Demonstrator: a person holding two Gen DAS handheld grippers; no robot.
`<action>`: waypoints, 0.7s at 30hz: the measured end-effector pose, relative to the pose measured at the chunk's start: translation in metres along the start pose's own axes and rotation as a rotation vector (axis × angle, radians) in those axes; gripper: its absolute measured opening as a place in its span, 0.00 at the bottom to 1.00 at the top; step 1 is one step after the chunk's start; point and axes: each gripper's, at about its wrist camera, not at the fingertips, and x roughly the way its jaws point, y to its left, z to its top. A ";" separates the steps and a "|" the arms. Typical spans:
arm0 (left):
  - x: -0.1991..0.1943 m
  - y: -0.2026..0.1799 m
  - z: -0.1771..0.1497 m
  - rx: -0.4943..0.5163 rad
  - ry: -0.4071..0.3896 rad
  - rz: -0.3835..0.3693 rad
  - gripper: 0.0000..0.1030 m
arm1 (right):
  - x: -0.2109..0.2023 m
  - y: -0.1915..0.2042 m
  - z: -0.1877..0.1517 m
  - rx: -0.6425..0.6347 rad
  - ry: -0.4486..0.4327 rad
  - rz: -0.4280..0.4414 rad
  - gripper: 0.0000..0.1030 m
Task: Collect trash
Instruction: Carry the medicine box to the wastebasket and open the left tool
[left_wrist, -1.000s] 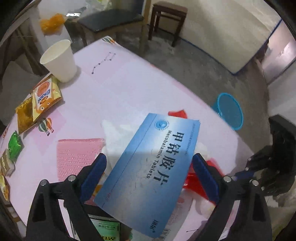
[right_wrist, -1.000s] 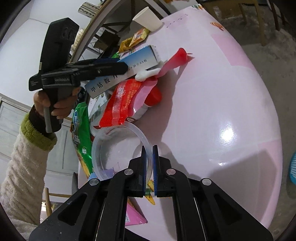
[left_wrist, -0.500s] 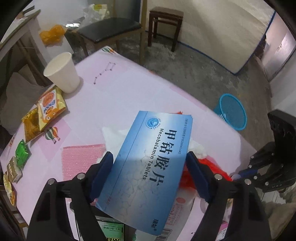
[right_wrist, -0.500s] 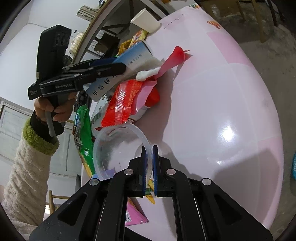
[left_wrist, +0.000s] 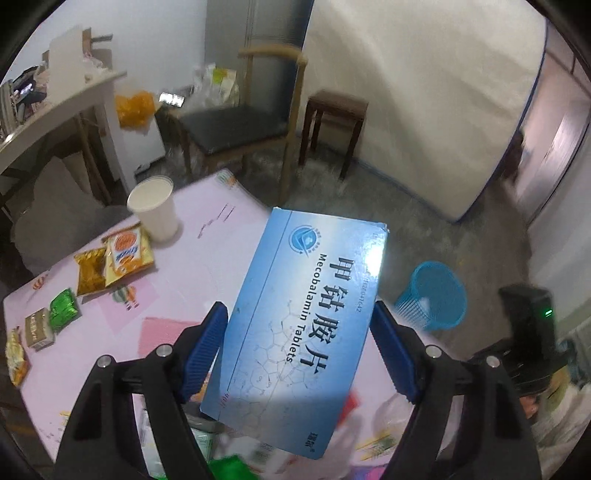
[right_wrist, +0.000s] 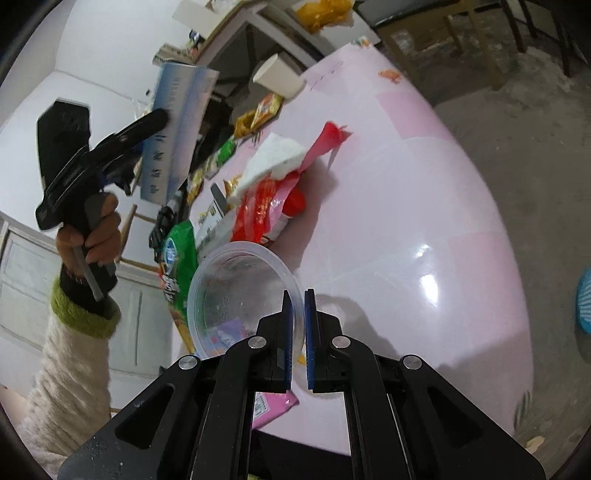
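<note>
Pink covers the worktop we are clearing, and we read it from its left edge across. Along that left edge lie small snack packets: a green one and two orange ones. Near the far corner stands a white paper cup, upright.

Our left gripper is lifted clear of the worktop and pinches a blue tablet box by its two long sides; its jaws have just been closing in on the box, and the blue pads press against it. The box tilts, its far end pointing up and away from us. From the right wrist view we see the same box raised high in the hand with the green-cuffed cream sleeve.

Under and beside that box the rest of the trash sits in a heap near the worktop's near edge: a white tissue, a red and pink wrapper and a green bag.

Our right gripper has its jaws pressed together on the rim of a clear plastic bowl, which hangs just above the worktop's near edge.

Off the worktop's right side, a blue mesh basket stands on the grey floor.
</note>
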 end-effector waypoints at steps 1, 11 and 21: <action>-0.004 -0.007 0.000 -0.008 -0.018 -0.011 0.74 | -0.003 0.001 -0.002 0.003 -0.010 0.001 0.04; 0.014 -0.118 0.009 0.035 -0.053 -0.095 0.74 | -0.091 -0.047 -0.040 0.111 -0.186 -0.033 0.04; 0.156 -0.288 0.021 0.089 0.163 -0.260 0.74 | -0.197 -0.183 -0.105 0.430 -0.408 -0.272 0.04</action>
